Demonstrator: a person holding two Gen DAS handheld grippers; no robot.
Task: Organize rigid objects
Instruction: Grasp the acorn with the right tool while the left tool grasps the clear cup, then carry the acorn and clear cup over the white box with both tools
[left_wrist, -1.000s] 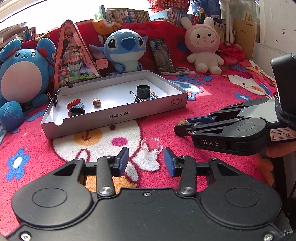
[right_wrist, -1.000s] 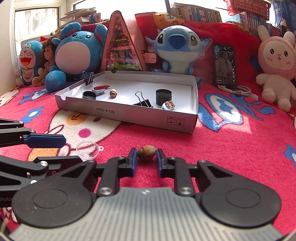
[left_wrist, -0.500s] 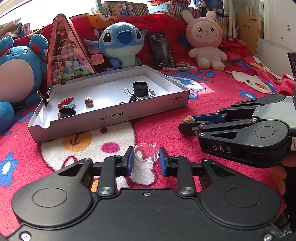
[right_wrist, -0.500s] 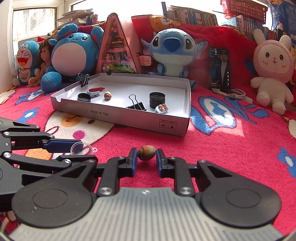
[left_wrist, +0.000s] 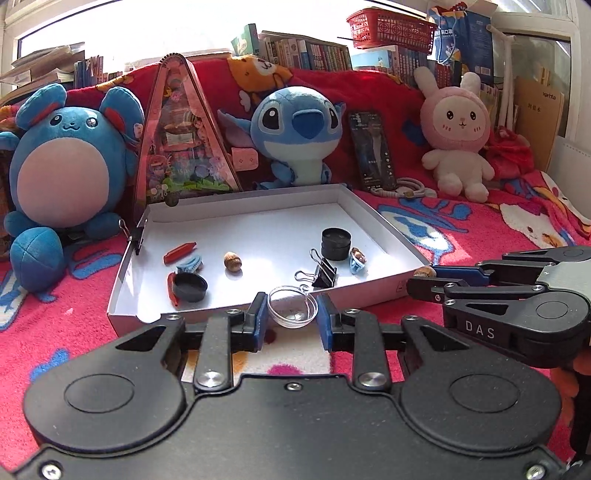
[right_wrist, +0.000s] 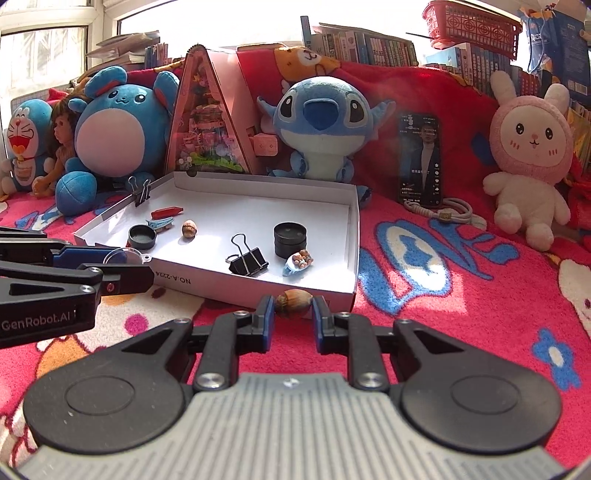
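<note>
Red blanket: left hand-held gripper pinching clear dish; right hand-held gripper pinching hazelnut.

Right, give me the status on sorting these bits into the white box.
Done: the white box already holds a binder clip, a black round tin, a nut, a black cap and small clips. In hand: the left gripper grips a clear dish; the right gripper grips a hazelnut. Left: setting both in the box.
</note>
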